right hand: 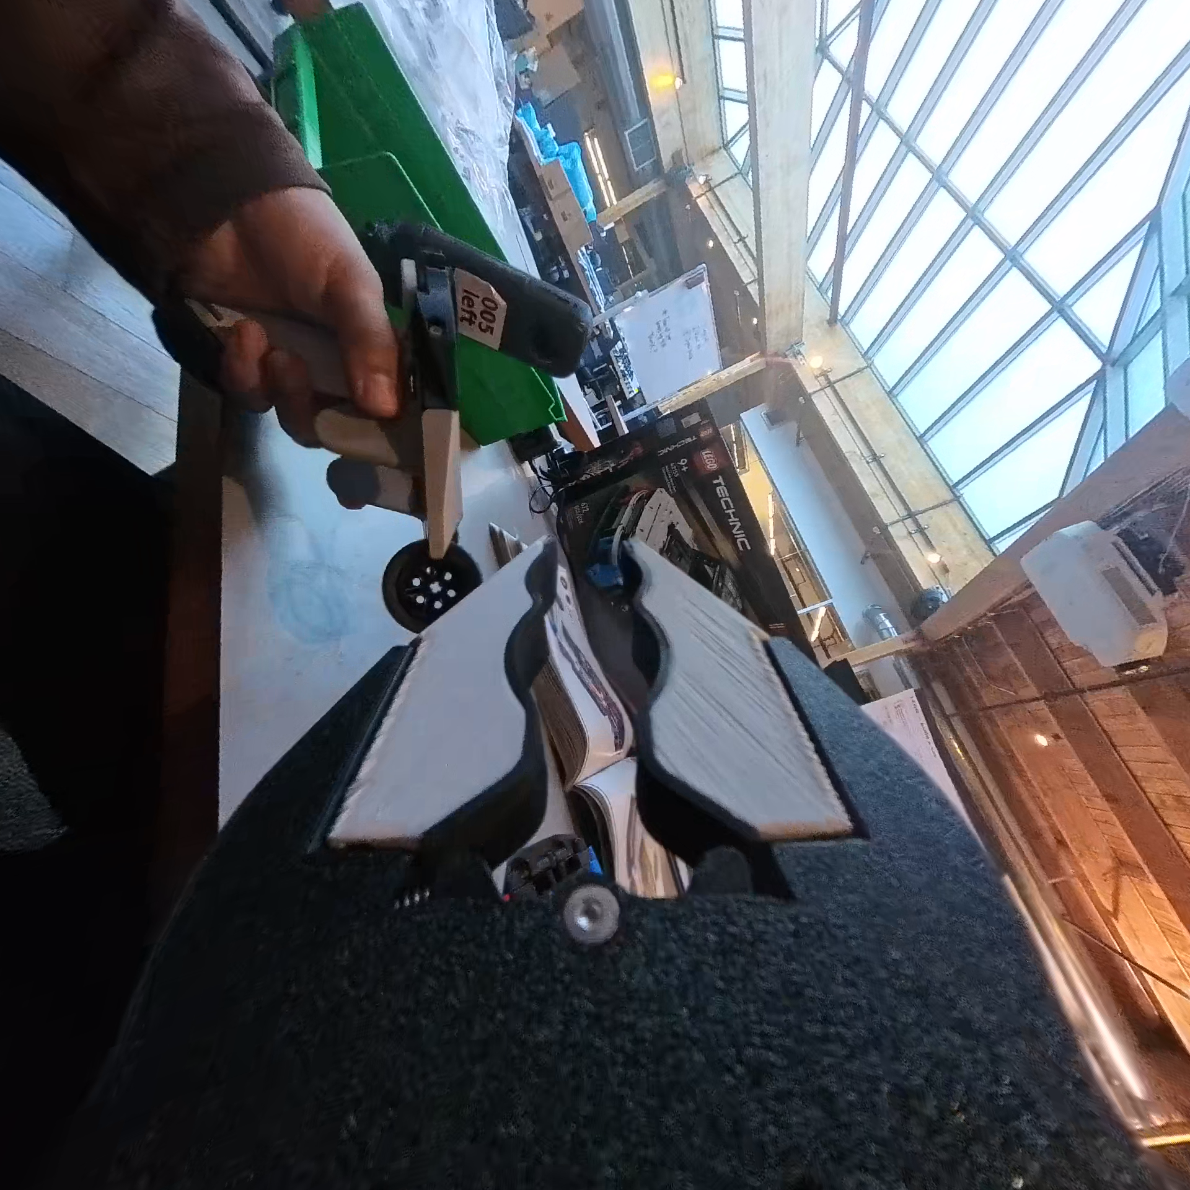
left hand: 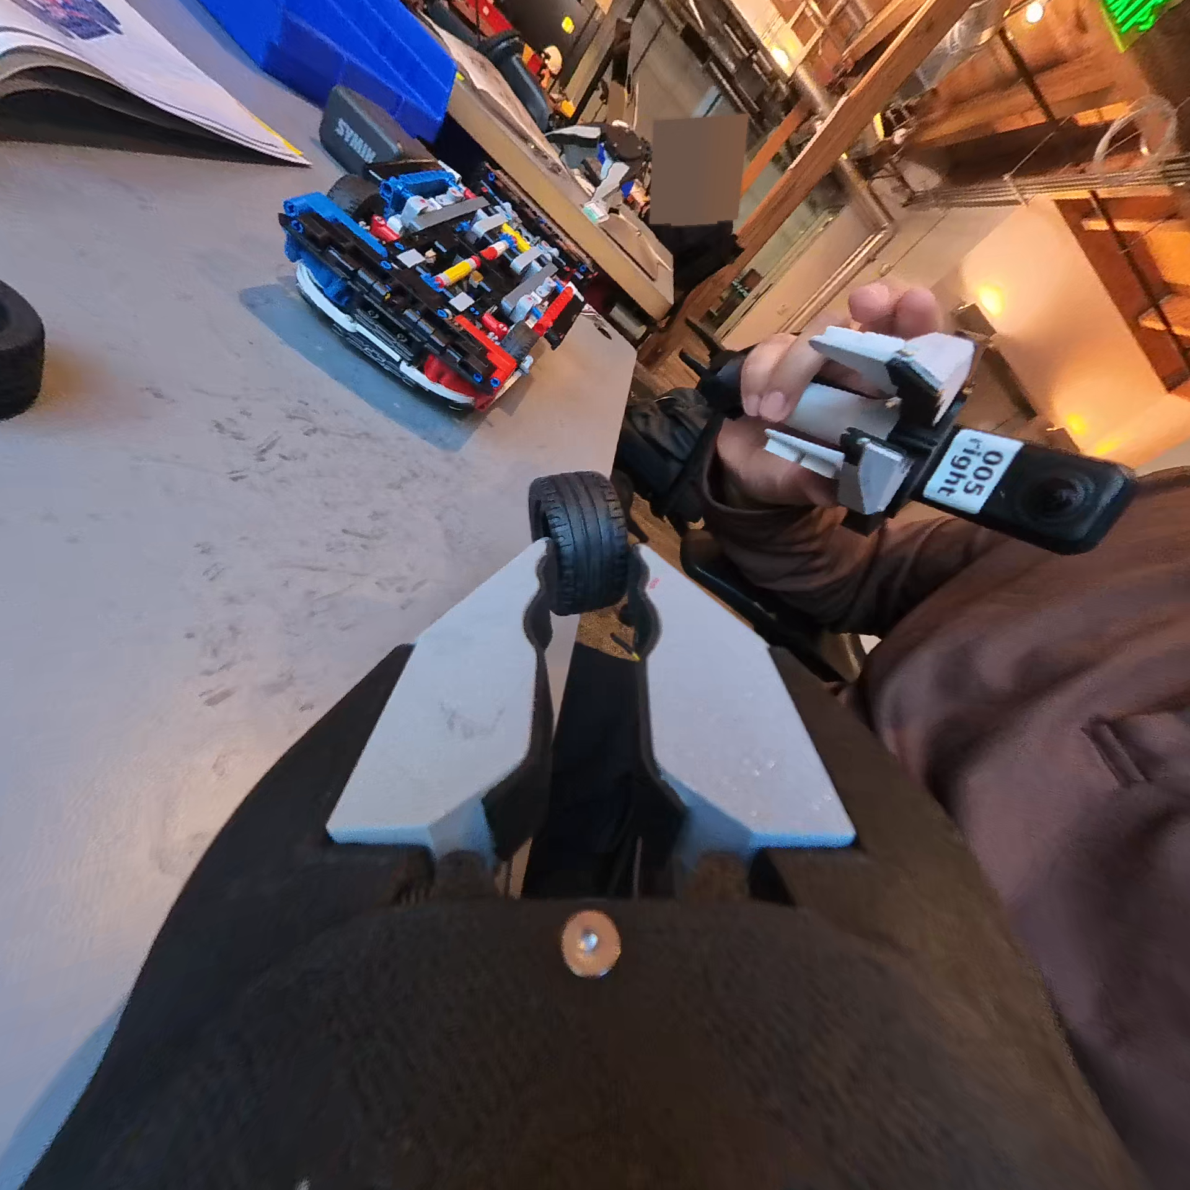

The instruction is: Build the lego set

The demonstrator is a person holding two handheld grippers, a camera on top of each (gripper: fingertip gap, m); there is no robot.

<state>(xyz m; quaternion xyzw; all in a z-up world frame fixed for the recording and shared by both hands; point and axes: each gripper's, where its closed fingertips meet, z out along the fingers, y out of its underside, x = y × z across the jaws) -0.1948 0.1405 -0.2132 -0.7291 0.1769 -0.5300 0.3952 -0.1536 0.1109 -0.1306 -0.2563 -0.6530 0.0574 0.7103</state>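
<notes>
Fingers of the left gripper pinch a black wheel between their tips.

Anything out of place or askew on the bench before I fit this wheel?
Nothing looks damaged or spilled. The car model lies belly-up on the table, its underside framework exposed. A loose black tyre sits apart at the table's far left. The left gripper holds a small wheel securely; the right gripper is open and empty.
</notes>
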